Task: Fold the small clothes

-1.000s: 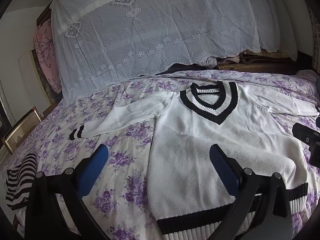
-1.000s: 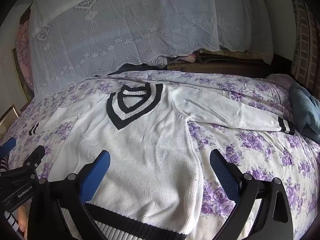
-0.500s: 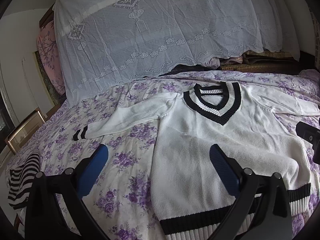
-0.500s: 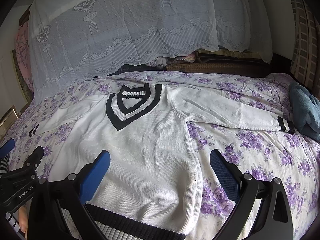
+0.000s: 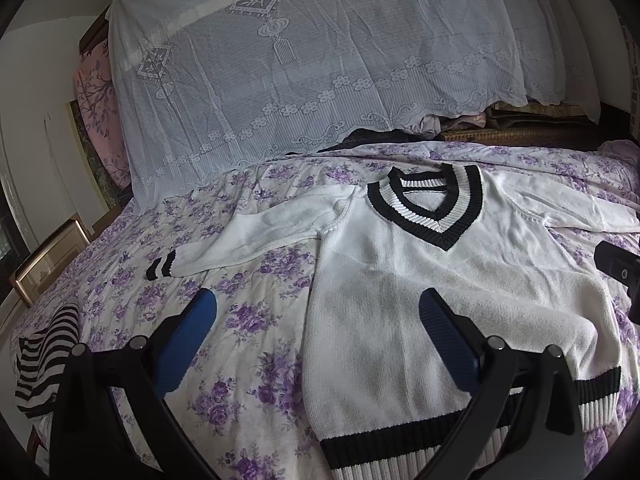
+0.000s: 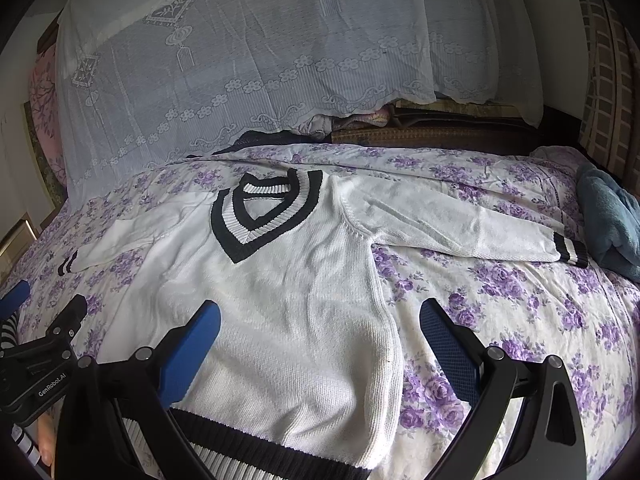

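A white knit sweater with a black-and-white striped V-neck, cuffs and hem lies flat and face up on a purple floral bedspread. Both sleeves are spread out to the sides. My left gripper hovers open above the sweater's left side edge, holding nothing. My right gripper hovers open over the sweater's lower right body, also holding nothing. The left gripper's body shows at the left edge of the right wrist view.
A white lace cover drapes over a pile at the head of the bed. A black-and-white striped garment lies at the near left. A blue-grey folded cloth sits at the right edge. A wooden frame stands left of the bed.
Both views have shifted slightly: the sweater sits a little lower and farther right in the left wrist view. Both grippers stay open; the sweater has not moved.
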Demonstrator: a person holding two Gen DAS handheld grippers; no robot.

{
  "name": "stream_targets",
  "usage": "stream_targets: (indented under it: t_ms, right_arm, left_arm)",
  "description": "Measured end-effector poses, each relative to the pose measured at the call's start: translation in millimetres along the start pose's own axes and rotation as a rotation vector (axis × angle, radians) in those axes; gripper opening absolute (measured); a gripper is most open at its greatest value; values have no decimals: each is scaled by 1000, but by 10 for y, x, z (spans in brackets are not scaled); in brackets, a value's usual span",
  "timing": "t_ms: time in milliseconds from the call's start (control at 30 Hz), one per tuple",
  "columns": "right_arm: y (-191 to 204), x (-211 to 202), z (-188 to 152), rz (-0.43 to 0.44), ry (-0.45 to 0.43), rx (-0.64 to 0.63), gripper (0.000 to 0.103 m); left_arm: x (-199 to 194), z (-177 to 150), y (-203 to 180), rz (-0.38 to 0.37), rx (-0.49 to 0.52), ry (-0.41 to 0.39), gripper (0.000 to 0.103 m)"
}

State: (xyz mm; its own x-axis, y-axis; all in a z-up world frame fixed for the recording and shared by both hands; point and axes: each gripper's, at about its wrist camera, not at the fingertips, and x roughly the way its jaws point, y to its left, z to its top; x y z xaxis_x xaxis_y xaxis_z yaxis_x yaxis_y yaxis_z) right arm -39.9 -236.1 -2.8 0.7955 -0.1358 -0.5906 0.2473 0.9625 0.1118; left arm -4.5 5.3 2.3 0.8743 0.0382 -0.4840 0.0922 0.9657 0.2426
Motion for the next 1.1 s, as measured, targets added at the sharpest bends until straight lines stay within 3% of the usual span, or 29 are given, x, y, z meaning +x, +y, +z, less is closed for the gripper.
stream_targets:
  t_ms: [1100]
  right_arm:
    - [-23, -6, -2, -5, -5, 12, 100]
  left_arm:
    - [4, -13, 18, 0, -2, 1, 99]
